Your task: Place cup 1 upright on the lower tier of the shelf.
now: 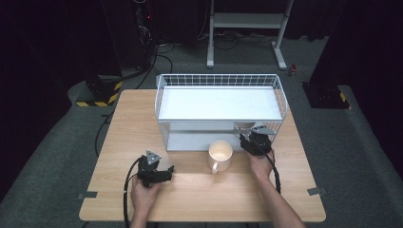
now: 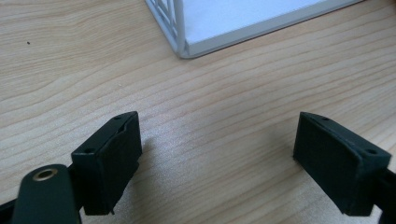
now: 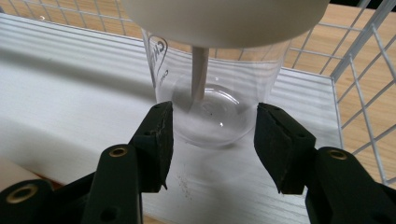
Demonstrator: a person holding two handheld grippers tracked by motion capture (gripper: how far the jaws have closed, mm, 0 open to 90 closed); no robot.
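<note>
Dark room, wooden table (image 1: 114, 137) carrying a white wire rack (image 1: 221, 80) along its far edge. Right gripper (image 3: 211, 140) reached into the lower shelf, jaws bracketing a clear glass (image 3: 212, 93) near the right end, contact uncertain. Left gripper (image 2: 217, 154) idle, agape, empty. Best to centre, squeeze squarely, withdraw level past the mug (image 1: 220, 155).

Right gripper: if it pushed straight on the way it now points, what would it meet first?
Most likely the clear plastic cup on the rack's lower shelf: the right gripper has its jaws either side of the cup's base, apparently just short of touching.
</note>
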